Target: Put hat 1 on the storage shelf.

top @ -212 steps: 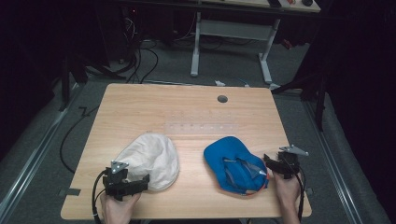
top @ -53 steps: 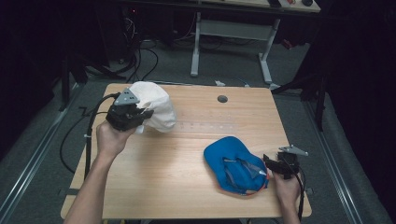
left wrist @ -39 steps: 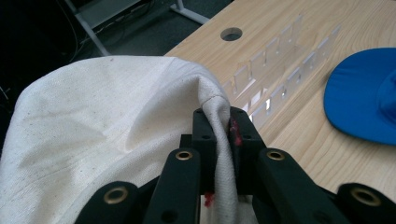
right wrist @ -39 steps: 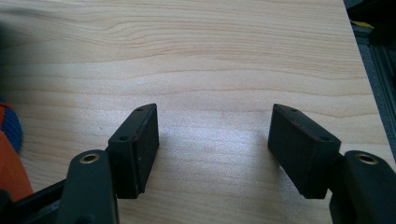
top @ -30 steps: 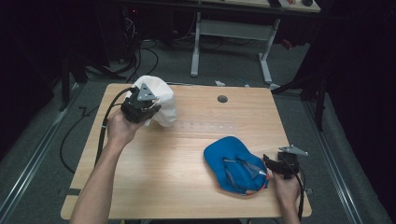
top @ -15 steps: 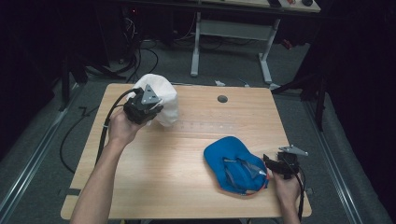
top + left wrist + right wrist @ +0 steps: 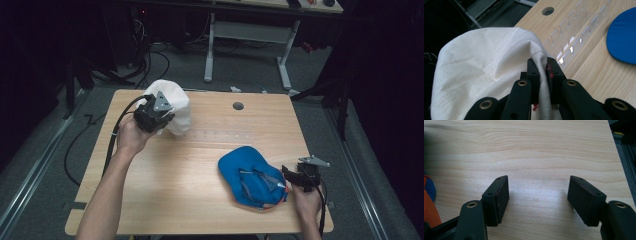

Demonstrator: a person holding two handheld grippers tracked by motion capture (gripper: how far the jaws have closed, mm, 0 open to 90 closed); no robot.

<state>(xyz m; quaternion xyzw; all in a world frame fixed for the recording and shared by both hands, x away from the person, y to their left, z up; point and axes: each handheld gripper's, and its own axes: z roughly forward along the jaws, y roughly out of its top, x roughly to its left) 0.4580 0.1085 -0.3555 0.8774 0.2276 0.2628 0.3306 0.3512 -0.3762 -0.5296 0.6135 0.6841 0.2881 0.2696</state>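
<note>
An off-white cloth cap (image 7: 172, 102), plain and finely speckled, sits at ten o'clock on a pale wooden table (image 7: 200, 165) with wavy light-brown grain. A bright blue cap (image 7: 252, 175) at four o'clock shows grey lining and an orange-red edge. The left gripper (image 7: 541, 72) is black with brass-coloured rivets and flecks of red on its pads; the right gripper (image 7: 537, 195) is black too. A clear plastic organiser (image 7: 574, 32) glints at twelve o'clock.

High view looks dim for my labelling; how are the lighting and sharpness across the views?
High view: table lit, dark surroundings, slightly soft. Left gripper view: white cap sharp, evenly lit. Right gripper view: soft glare on the wood between the jaws, far edge blurred.
</note>
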